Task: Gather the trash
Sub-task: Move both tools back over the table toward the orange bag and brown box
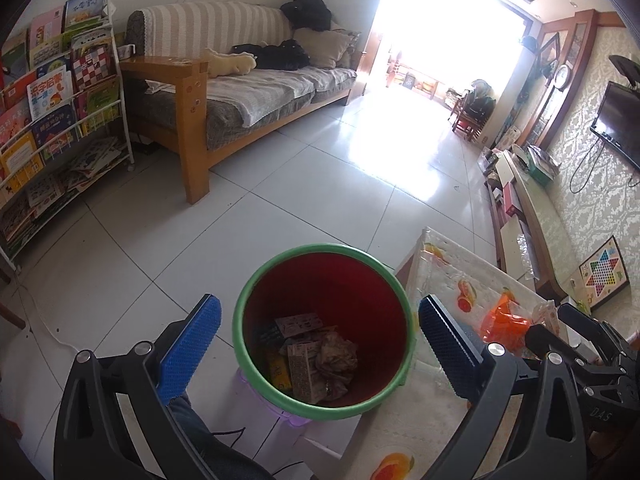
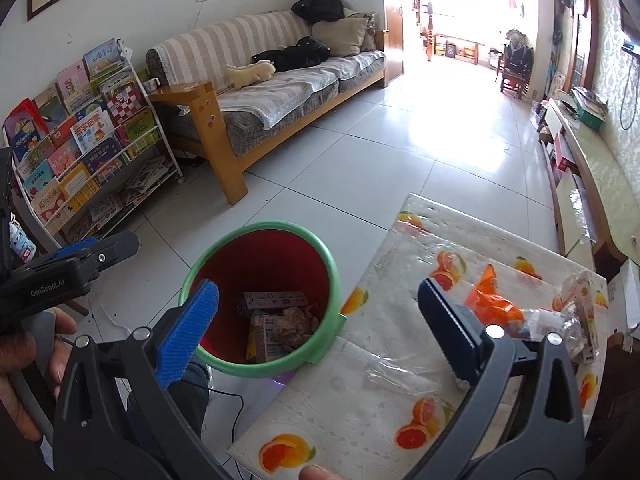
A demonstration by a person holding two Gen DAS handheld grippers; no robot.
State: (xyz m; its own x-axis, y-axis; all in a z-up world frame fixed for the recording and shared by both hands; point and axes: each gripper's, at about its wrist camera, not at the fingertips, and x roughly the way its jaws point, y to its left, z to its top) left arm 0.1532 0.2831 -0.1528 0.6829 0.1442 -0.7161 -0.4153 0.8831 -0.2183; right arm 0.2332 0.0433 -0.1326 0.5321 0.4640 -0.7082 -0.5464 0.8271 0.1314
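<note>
Each tool, left [image 1: 320, 344] and right [image 2: 318, 320], gapes wide and empty; reaching for the orange wrapper [image 2: 494, 304] could nudge the bin [image 2: 262, 300], which overhangs the surface [image 2: 360, 392], off its perch.

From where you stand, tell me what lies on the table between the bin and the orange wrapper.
Nothing but bare fruit-print tablecloth lies between the bin and the orange wrapper; the right wrist view shows that stretch best.
</note>
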